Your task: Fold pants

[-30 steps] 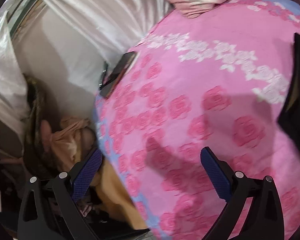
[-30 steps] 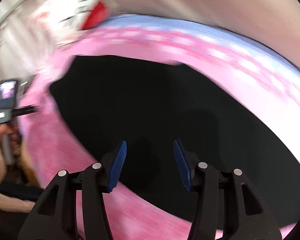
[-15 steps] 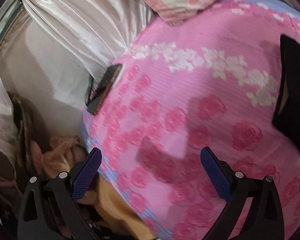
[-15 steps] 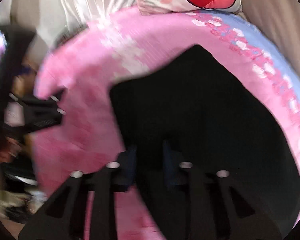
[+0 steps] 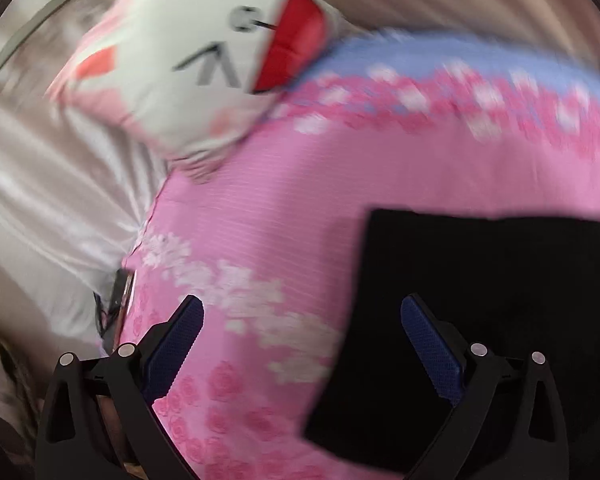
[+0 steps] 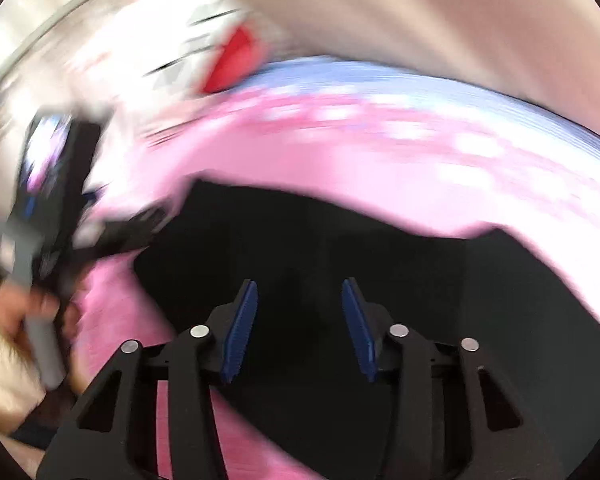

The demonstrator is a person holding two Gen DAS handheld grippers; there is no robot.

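Phone [image 5: 118, 304] at the bed's left edge, cartoon pillow [image 5: 204, 56] at top. Left gripper [image 5: 300, 340] spread wide, empty, over the pink floral bedspread [image 5: 280, 208] at the black pants' [image 5: 480, 292] left edge. Right gripper [image 6: 299, 326] partly open, empty, over pants [image 6: 380, 260]. Pants lie flat in a squarish block, seemingly partly folded; more folding probably left.

Black pants [image 5: 480, 292], pink rose-patterned bedspread [image 5: 260, 208] with blue border, white cartoon-face pillow [image 5: 204, 60] with red mouth
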